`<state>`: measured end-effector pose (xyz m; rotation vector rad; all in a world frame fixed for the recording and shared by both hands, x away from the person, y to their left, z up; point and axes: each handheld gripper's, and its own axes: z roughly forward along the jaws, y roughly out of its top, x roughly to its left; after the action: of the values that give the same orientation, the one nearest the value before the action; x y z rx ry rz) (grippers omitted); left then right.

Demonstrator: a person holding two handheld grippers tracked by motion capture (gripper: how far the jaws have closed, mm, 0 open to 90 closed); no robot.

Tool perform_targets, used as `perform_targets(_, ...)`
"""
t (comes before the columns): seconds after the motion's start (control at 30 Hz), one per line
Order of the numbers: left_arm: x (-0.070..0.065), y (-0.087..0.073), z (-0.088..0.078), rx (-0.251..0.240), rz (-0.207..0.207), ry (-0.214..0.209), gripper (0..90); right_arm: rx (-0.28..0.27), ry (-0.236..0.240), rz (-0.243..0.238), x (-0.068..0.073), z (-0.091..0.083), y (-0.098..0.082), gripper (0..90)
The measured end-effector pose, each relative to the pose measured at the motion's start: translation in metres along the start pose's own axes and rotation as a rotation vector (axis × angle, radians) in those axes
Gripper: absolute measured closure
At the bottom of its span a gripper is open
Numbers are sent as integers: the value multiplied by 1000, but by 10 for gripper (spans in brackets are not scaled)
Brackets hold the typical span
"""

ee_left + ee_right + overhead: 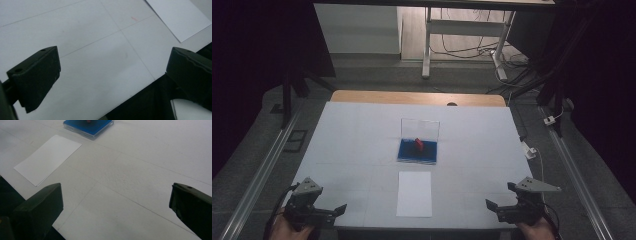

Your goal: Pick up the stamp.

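Observation:
An open clear case with a blue base lies at the table's middle, its clear lid standing upright behind it. A small red object sits on the blue base. A white sheet of paper lies just in front of the case. My left gripper rests at the near left corner, open and empty, jaws wide apart over the bare table, with the sheet ahead. My right gripper sits at the near right corner, open and empty, facing the sheet and the case.
The white table top ends in a wooden strip at the far side. Desk legs and cables stand on the floor beyond. Metal rails run along both sides of the table. The near table edge lies right under my left gripper.

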<state>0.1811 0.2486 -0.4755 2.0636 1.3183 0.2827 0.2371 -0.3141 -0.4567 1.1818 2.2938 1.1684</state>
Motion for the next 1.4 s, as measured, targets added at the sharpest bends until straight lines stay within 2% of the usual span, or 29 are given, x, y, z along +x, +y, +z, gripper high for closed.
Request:
perform_targets(0.1, -3, 2, 0, -8, 17, 0, 0, -2, -1, -1, 0, 0, 0, 0)
perform_targets(0.33, -2, 6, 1, -29, 23, -24, 5, 0, -2, -5, 1, 0, 0, 0)
perform_targets(0.47, -3, 11, 3, -50, 58, -37, 6, 6, 0, -7, 1, 0, 0, 0)
perform_targets(0.63, -3, 16, 9, -55, 94, -80, 4, 7, 0, -14, 1, 1, 0, 0)
perform_targets(0.8, -3, 21, 16, -59, 115, -108, 2, 8, -4, -19, 2, 1, 0, 0)
perform_targets(0.93, -4, 25, 20, -76, 134, -113, 0, 9, -3, -18, 2, 1, 0, 0)
perform_targets(1.4, -11, 55, 41, -96, 152, -148, 0, 6, 1, -20, 2, 1, 0, 0)
